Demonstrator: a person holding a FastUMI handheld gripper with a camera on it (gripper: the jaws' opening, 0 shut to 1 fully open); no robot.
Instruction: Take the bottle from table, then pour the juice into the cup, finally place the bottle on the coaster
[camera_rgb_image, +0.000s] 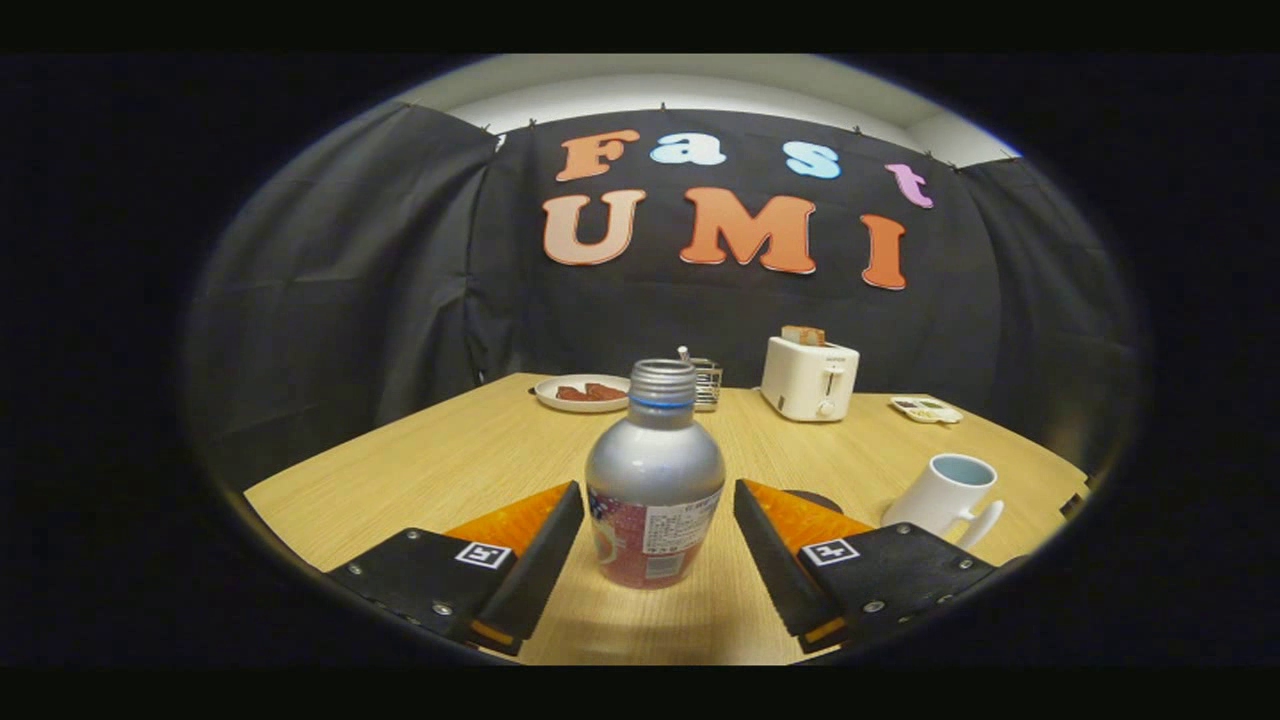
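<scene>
A: Your gripper (658, 535) sits low over the pale wood-grain table (440, 460), level, pointing straight across it toward the black cloth wall. Both fingers (540, 560) enter from the bottom of the frame and angle inward.

B: What are the fingers at?

A: They are spread apart. The silver metal bottle with a ribbed screw cap, a blue neck ring and a red printed label (655, 480) stands upright on the table between them. There is a visible gap on each side, so neither finger touches it. Nothing is gripped.

B: Where is the bottle in the picture?

A: Dead centre, lower middle, its base just ahead of where the fingers widen.

B: And the cup?

A: The white ceramic mug with a pale blue inside (945, 495) stands at lower right, just beyond your right finger, handle turned toward you. A dark round coaster (815, 498) peeks out behind that same finger, between bottle and mug; most of it is hidden.

B: Anything farther back?

A: Upper middle: a white round plate with reddish-brown pieces (582, 392) behind the bottle, left of its cap. A small metal rack (707, 383) is half hidden by the cap. To the right stands a white two-slot toaster with a slice of toast sticking out (808, 378), and further right a small flat white tray (926, 409).
</scene>
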